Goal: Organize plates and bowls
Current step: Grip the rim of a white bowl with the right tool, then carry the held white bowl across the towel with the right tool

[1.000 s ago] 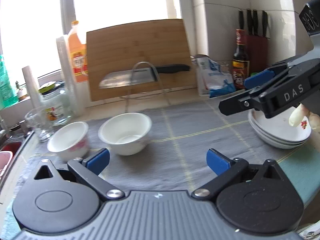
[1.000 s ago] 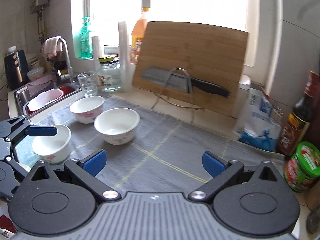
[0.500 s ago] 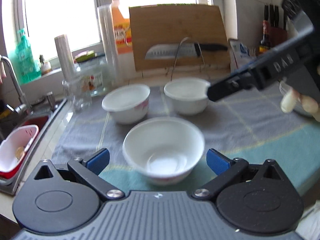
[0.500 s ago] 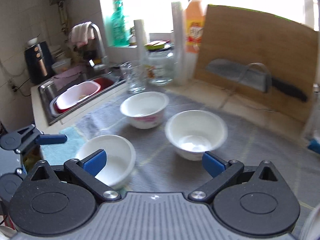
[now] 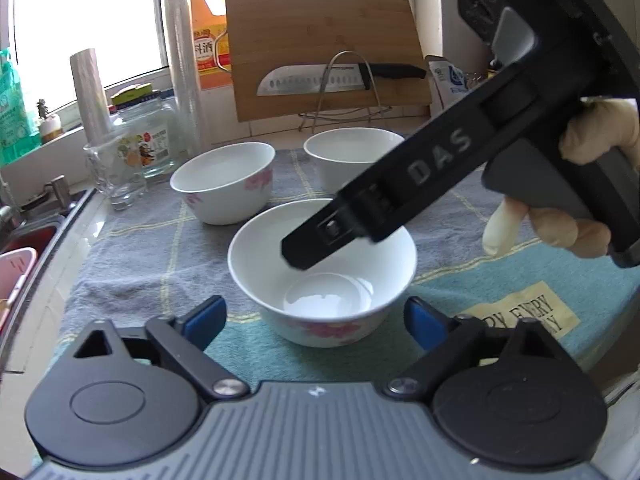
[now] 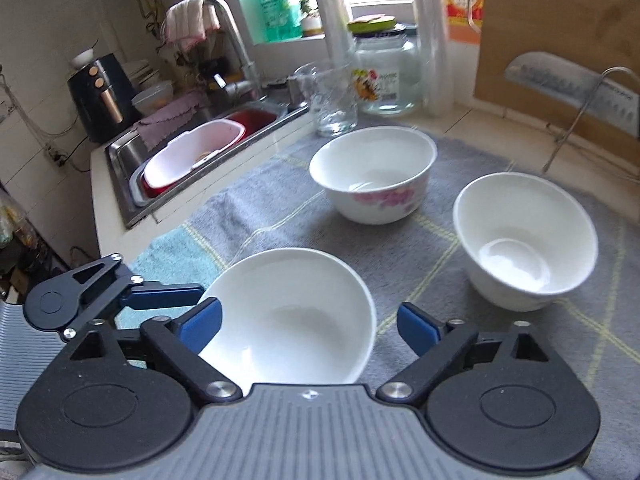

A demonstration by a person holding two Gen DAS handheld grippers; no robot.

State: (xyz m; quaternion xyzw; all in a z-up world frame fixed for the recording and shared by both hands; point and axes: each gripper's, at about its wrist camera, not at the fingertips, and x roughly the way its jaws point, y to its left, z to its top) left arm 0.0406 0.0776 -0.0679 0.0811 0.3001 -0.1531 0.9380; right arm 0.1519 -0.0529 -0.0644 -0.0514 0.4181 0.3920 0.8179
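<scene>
Both grippers crowd around the near bowl (image 5: 322, 276) on the grey cloth (image 6: 400, 256) over the worktop, most likely to pick it up and stack it with the other two bowls. The left gripper (image 5: 316, 314) has its blue fingers spread wide on each side of the bowl, holding nothing, and the right gripper (image 6: 308, 322) is wide open above it, also holding nothing. The bowl is white, shiny and empty, with pink flowers on its side.
</scene>
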